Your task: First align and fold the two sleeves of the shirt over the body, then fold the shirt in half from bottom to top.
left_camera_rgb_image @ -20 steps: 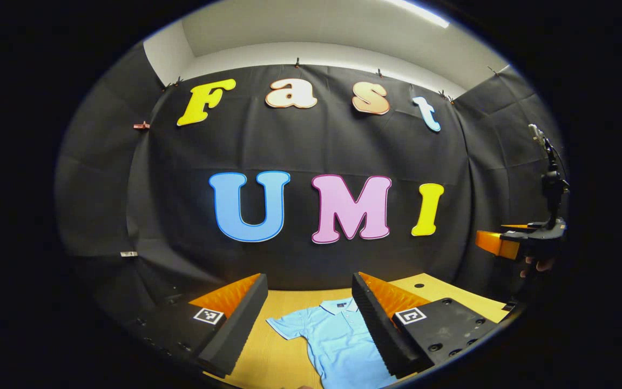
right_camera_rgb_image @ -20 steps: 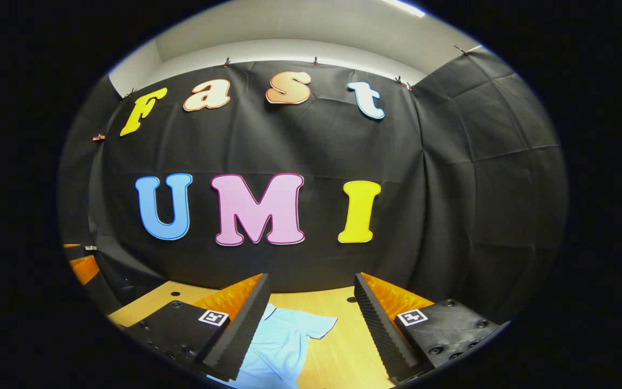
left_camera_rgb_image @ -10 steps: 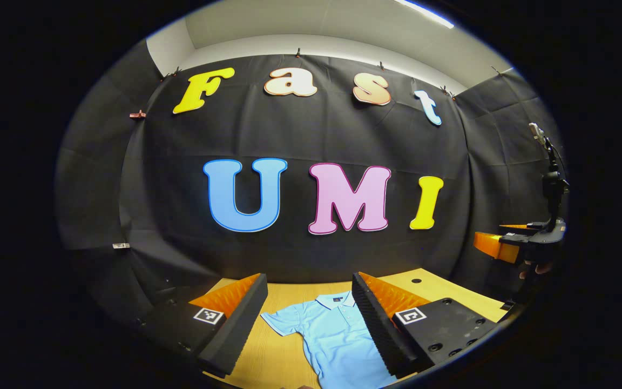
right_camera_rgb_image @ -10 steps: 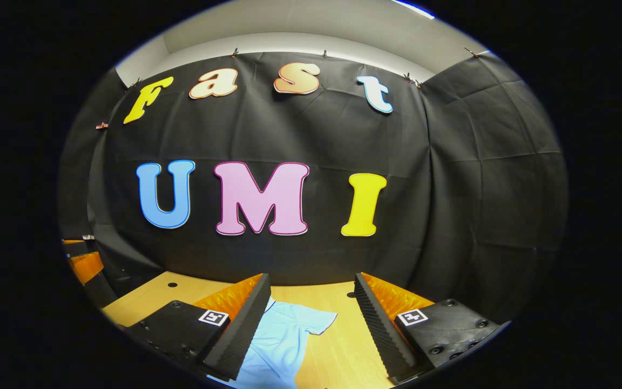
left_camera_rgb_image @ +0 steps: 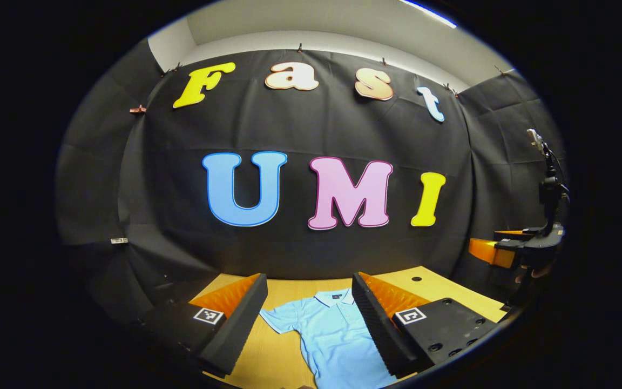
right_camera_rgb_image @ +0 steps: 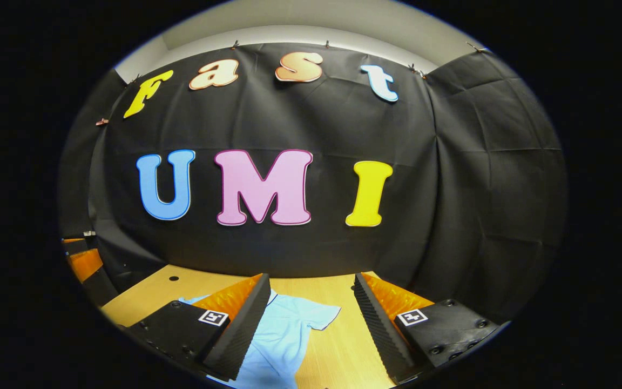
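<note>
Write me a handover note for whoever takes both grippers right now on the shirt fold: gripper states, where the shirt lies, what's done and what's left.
Left gripper: open, holding nothing, above the table.
Right gripper: open, holding nothing, also above the table; in the left gripper view it sits at the far right, held by a hand.
Shirt: light blue polo, flat on the wooden table, collar toward the back wall, both short sleeves spread out to the sides.
Done: nothing folded.
Left: fold each sleeve over the body, then fold the shirt in half from bottom to top.

Light-blue shirt (left_camera_rgb_image: 332,335), tan wooden table (left_camera_rgb_image: 276,359)
</note>
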Demonstrator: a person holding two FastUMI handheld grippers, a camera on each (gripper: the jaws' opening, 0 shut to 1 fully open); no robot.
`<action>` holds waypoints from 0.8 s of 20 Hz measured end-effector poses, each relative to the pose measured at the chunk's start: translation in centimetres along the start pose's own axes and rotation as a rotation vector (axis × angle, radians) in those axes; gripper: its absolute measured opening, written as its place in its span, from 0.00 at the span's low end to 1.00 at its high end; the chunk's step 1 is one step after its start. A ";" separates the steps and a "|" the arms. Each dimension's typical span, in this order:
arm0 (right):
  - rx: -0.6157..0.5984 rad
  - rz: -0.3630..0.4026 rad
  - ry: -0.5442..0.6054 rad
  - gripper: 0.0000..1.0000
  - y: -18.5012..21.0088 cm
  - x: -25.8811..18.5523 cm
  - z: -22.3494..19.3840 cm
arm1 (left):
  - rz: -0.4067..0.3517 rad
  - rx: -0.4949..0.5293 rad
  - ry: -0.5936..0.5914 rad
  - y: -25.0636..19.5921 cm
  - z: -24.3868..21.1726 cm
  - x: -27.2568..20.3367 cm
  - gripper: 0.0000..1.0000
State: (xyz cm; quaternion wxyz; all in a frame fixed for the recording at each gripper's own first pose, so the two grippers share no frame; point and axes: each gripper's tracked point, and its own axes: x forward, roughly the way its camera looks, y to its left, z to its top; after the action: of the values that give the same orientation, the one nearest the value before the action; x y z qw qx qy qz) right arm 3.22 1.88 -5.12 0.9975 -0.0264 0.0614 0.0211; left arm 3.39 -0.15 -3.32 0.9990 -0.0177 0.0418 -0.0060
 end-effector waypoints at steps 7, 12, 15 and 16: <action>-0.021 0.056 0.034 0.97 0.9 4.1 -2.6 | 0.041 -0.011 0.045 -0.4 -2.6 1.7 0.99; -0.019 0.116 0.098 0.97 1.0 8.6 -6.0 | 0.076 -0.024 0.076 -0.7 -4.5 4.2 1.00; -0.026 0.100 0.164 0.98 -0.3 12.0 -8.5 | 0.096 -0.054 0.090 -0.9 -5.1 5.7 1.00; -0.033 0.097 0.191 0.98 -0.7 13.5 -9.6 | 0.103 -0.058 0.100 -1.0 -5.6 6.3 1.00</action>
State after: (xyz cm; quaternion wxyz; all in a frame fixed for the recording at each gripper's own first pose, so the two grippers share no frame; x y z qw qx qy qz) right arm 15.48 1.20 -16.32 0.9844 -0.0419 0.1569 0.0677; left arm 9.19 -1.45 -9.39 0.9937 -0.0443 0.0924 0.0459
